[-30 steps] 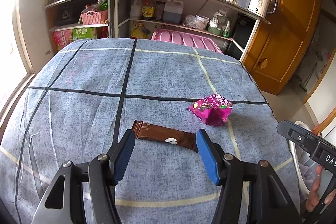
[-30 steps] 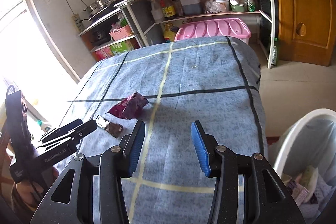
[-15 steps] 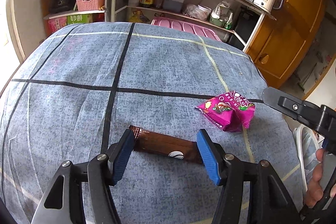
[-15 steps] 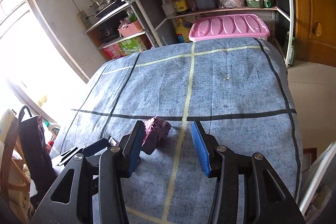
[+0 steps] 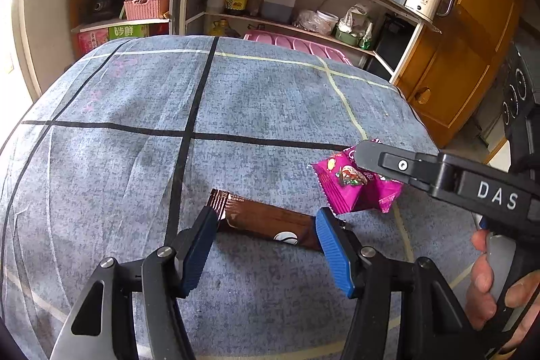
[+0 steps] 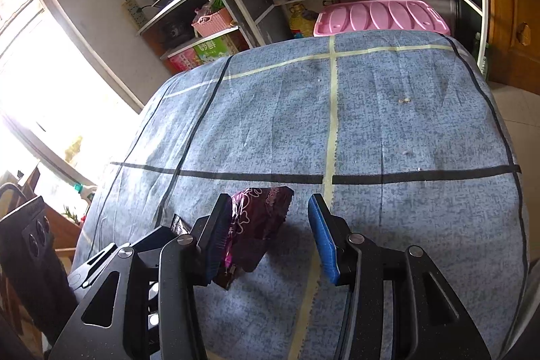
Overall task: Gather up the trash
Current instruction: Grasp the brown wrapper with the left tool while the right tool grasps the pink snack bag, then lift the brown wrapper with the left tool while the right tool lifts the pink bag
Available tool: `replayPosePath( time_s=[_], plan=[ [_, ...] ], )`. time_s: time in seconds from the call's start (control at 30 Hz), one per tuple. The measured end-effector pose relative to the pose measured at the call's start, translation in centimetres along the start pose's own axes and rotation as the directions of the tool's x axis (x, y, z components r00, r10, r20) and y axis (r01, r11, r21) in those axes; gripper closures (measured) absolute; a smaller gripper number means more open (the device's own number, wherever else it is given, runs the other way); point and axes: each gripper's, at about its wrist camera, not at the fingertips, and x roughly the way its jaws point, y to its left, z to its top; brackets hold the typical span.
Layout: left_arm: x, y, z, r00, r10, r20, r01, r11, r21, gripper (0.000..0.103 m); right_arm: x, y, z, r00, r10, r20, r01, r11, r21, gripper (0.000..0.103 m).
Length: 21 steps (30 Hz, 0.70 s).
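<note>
The right gripper (image 6: 266, 237) has swung in to straddle the pink snack packet (image 6: 258, 225), jaws apart, ready to close, while the left gripper (image 5: 265, 245) stays unclenched around the brown wrapper (image 5: 266, 221).

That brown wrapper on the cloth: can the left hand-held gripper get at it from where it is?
Probably yes. The brown wrapper lies flat between the open fingers of the left hand-held gripper, with nothing on top of it. The pink packet lies just beyond it to the right, clear of the fingers.
</note>
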Motion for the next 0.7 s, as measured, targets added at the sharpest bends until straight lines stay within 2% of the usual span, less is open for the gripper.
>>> replayPosePath(
  time_s=[0.1, 0.23, 0.37, 0.47, 0.57, 0.63, 0.7],
  plan=[
    [0.0, -0.1, -0.1, 1.0, 0.004, 0.005, -0.004, 1.0, 0.0, 0.042, 0.2, 0.5, -0.4, 1.0, 0.02, -0.013, -0.02, 1.0, -0.016, 0.057],
    [0.0, 0.1, -0.1, 1.0, -0.006, 0.008, 0.006, 1.0, -0.008, 0.042, -0.1, 0.9, -0.4, 1.0, 0.005, -0.006, -0.005, 0.999, -0.038, 0.073],
    [-0.1, 0.2, -0.2, 1.0, -0.004, 0.008, 0.004, 1.0, -0.006, 0.042, -0.2, 0.5, -0.8, 1.0, 0.017, -0.01, -0.017, 0.999, -0.035, 0.083],
    [-0.1, 0.2, -0.2, 1.0, -0.004, 0.008, 0.005, 1.0, -0.006, 0.043, -0.8, 0.4, -0.9, 1.0, 0.001, 0.009, 0.0, 0.999, -0.042, 0.085],
    [0.0, 0.1, -0.2, 1.0, -0.007, 0.01, 0.007, 1.0, -0.006, 0.048, -1.7, -0.3, -0.8, 0.999, -0.008, 0.037, 0.009, 1.0, -0.019, 0.085],
    [0.0, -0.1, -0.2, 1.0, -0.017, 0.006, 0.017, 1.0, 0.007, 0.063, -2.3, -0.5, -0.8, 0.999, -0.008, 0.052, 0.009, 1.0, -0.007, 0.085],
    [0.1, -0.5, -0.1, 1.0, -0.021, 0.004, 0.021, 1.0, 0.021, 0.065, -2.8, -0.6, -0.7, 0.998, -0.004, 0.064, 0.004, 1.0, 0.001, 0.085]
  ],
)
